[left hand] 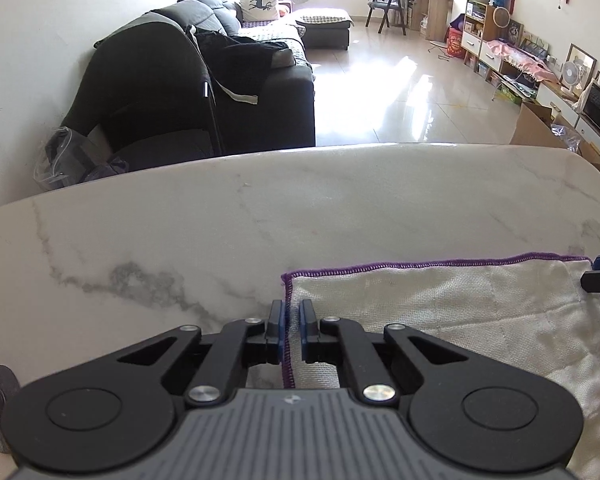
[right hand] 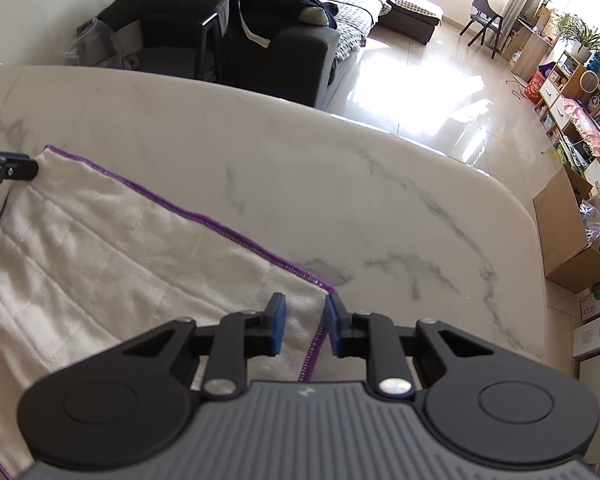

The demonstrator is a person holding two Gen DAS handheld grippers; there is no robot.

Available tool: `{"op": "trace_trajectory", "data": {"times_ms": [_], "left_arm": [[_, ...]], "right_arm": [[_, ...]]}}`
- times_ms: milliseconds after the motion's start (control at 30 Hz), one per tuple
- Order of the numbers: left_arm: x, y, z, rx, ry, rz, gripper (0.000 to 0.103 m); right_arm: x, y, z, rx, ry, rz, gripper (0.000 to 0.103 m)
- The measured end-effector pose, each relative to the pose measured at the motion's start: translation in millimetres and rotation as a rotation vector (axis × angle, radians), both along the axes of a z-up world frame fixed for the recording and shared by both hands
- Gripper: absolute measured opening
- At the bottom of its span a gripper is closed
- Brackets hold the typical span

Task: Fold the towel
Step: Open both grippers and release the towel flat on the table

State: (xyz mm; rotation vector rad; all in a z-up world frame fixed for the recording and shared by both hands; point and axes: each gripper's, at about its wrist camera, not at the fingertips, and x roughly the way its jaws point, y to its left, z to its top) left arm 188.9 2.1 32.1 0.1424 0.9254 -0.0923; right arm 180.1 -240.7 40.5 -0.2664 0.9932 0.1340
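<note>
Table point(left hand: 260, 208) – white marble with grey veins, and the towel point(left hand: 440, 312) lies flat on its near part, spread out in one layer as far as I can see.

Towel: white, waffle-like weave with faint crease lines, purple stitched hem all round. My read – light, limp, no stiffness, so it will sag and drape the moment it leaves the table. It shouldn't slip in rubber pads, nothing fragile. Best hold is at the hemmed corners, both far ones together, so the edge stays taut and the fold lands square; grab mid-edge and the corners will flop.

Left gripper point(left hand: 293, 320): at the towel's far-left corner, pads nearly together, straddling the purple side hem. The cloth looks nipped between them, though a sliver of gap shows on the right pad's side.

Right gripper point(right hand: 304, 312): at the far-right corner, jaws part closed with a clear gap. The corner and hem sit between the blue pads point(right hand: 278, 328), but they're not pressing on the cloth yet – needs to close further before any lift.

Risk: lifting with only one corner gripped will skew the fold.
</note>
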Motion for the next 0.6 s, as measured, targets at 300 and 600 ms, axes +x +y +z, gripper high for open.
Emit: {"op": "trace_trajectory", "data": {"times_ms": [300,600], "left_arm": [[-11.7,0.7,10.8,0.022,0.029,-0.010,0.065],[-48.5,3.6,18.7,0.024,0.070,-0.116,0.065]], "right_arm": [[-12.0,4.0,8.3,-0.016,-0.014,-0.007,0.038],[-45.6,9.4,11.8,-0.011,0.012,0.044,0.042]]}}
